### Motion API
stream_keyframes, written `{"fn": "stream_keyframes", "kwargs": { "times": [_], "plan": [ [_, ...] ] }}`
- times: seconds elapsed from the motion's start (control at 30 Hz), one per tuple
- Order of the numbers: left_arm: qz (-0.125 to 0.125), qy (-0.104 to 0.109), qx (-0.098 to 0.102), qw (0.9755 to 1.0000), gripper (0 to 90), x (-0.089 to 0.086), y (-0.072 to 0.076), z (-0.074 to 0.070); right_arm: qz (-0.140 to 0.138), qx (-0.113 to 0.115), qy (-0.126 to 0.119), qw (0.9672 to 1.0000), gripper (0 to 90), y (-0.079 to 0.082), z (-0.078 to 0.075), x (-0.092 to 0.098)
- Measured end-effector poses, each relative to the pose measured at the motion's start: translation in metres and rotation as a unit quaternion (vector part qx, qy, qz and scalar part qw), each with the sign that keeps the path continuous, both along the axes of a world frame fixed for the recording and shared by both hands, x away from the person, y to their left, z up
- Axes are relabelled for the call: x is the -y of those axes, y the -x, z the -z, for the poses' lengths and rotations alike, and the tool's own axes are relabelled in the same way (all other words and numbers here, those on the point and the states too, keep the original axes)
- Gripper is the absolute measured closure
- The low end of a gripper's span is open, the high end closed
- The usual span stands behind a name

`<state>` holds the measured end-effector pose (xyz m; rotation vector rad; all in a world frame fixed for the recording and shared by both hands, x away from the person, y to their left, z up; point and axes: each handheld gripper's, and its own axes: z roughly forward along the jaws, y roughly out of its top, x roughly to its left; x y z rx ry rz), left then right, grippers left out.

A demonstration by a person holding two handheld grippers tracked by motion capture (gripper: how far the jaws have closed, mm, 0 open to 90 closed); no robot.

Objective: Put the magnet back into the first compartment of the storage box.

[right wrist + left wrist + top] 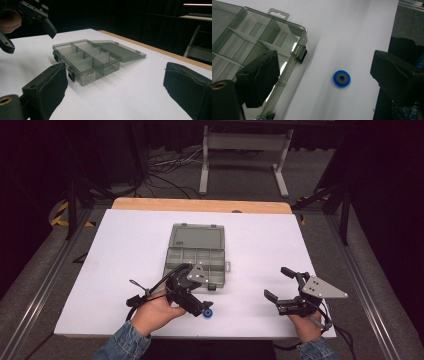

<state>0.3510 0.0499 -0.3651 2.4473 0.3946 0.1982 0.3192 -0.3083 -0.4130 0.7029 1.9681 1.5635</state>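
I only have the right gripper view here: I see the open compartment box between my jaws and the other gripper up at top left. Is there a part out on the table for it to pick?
Observer: Yes. A small blue ring lies on the white table, near the box's front edge, on the person's side.
Operator: Is the left gripper on it yet?
Observer: No. The left gripper is open over it, and the ring sits untouched between the jaws in the left gripper view.
Operator: Anything already in the box?
Observer: The compartments that show look empty.
Operator: And my gripper?
Observer: The right gripper is open and holds nothing, off to the right of the box.
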Motion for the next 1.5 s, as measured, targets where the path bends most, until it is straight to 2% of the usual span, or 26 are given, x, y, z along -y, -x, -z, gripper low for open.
{"fn": "stream_keyframes", "kwargs": {
  "times": [0.23, 0.3, 0.33, 0.53, 0.77, 1.1, 1.5],
  "plan": [
    [0.005, -0.003, 0.001, 1.0000, 13.7, 0.002, 0.001, 0.002, -0.002, -0.001, 0.000, 1.0000, 6.2, 0.000, 0.000, 0.000],
    [0.017, 0.015, -0.002, 0.9997, 14.8, 0.002, 0.001, 0.003, -0.002, 0.000, 0.000, 1.0000, 6.2, 0.000, 0.000, 0.000],
    [0.021, 0.016, -0.008, 0.9996, 15.1, 0.004, 0.000, 0.006, -0.002, -0.001, 0.000, 1.0000, 6.2, 0.000, -0.001, 0.000],
    [0.034, -0.017, -0.022, 0.9990, 15.2, 0.011, 0.000, 0.017, -0.002, -0.001, -0.001, 1.0000, 6.2, 0.001, -0.001, 0.000],
    [0.039, -0.028, -0.035, 0.9982, 15.7, 0.017, -0.001, 0.029, -0.001, 0.001, 0.000, 1.0000, 6.2, 0.001, -0.001, 0.001],
    [0.049, -0.065, -0.053, 0.9952, 16.3, 0.026, -0.001, 0.047, -0.003, 0.000, -0.001, 1.0000, 6.2, 0.001, -0.001, 0.001],
    [0.060, -0.090, -0.071, 0.9915, 19.1, 0.030, 0.000, 0.055, -0.002, 0.001, 0.000, 1.0000, 6.2, 0.001, -0.001, 0.001]
  ]
}}
